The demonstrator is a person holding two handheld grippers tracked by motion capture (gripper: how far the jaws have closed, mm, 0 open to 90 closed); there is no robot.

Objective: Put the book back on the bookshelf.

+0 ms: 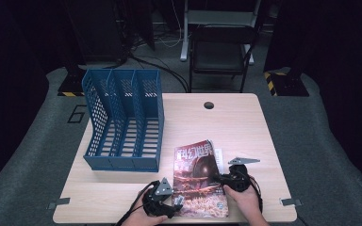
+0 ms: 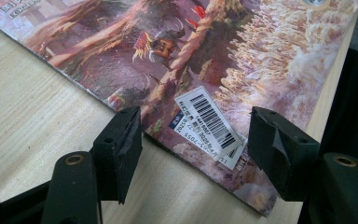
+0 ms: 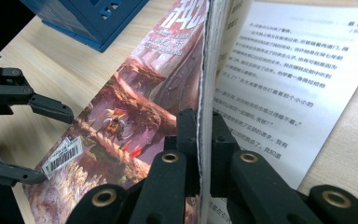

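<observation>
A magazine with a dark red illustrated cover lies at the front of the table. My right gripper is shut on its right edge. In the right gripper view the jaws pinch a raised stack of cover and pages, and a printed white page lies flat beneath. My left gripper is open at the magazine's near left corner. In the left gripper view its fingertips stand wide apart over the cover, on either side of a barcode sticker.
A blue three-slot file rack stands on the left half of the wooden table, its corner just beyond the magazine. A black chair stands behind the table. The table's front edge is close to both hands.
</observation>
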